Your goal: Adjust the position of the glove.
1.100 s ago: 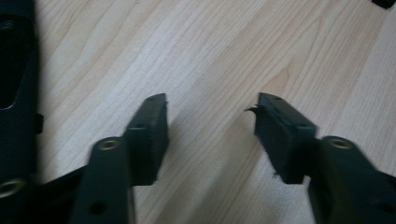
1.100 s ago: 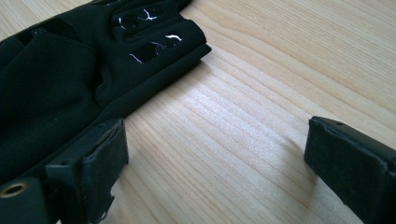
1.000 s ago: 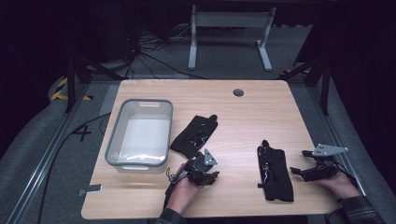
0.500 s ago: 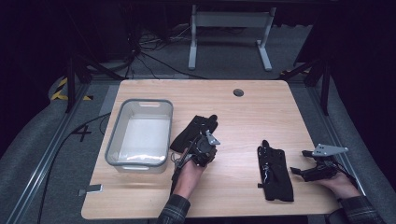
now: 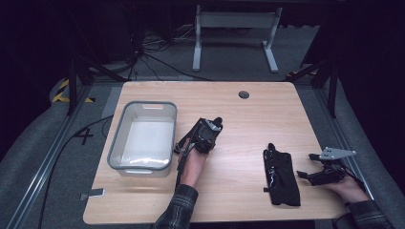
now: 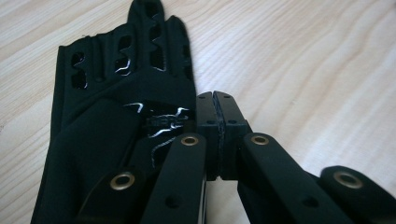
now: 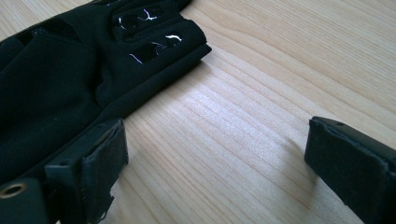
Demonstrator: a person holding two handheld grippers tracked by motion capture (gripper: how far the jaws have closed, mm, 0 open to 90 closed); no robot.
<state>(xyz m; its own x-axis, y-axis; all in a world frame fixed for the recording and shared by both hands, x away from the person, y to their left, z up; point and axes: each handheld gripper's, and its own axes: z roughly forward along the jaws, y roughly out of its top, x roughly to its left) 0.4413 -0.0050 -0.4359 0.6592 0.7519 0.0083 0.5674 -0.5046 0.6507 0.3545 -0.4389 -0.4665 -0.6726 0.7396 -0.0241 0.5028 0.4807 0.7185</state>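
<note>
While your left gripper (image 5: 206, 138) is sitting over the black glove (image 5: 210, 128) at the centre of the high view, that camera is hiding most of the glove under your hand. Your left gripper view is filling the gap: the jaws are pressed together, pad against pad, with their tips (image 6: 215, 103) lying at the right edge of the glove (image 6: 112, 121) just below its fingers. Nothing is showing between the pads, so you are not pinching cloth there. That view is also showing the cut-out slots along the glove's fingers and a silvery printed mark on its back; the mark is too broken up to read.

You are holding your right gripper (image 5: 319, 172) at the lower right of the high view, just beside the second black glove (image 5: 282, 176), which is lying flat on the wooden table (image 5: 248, 114). Your right gripper view is showing what the high view is leaving unclear: the jaws are standing wide apart, with bare wood between them, and the left pad (image 7: 100, 158) is lying at the glove's edge, possibly touching it. The glove (image 7: 70, 74) is filling the upper left of that frame, with glossy patches on its fingers.

At the left of the high view, the grey plastic tub (image 5: 117, 157) is sitting on the table with nothing in it, its pale floor showing. It is lying just beside your left forearm.
</note>
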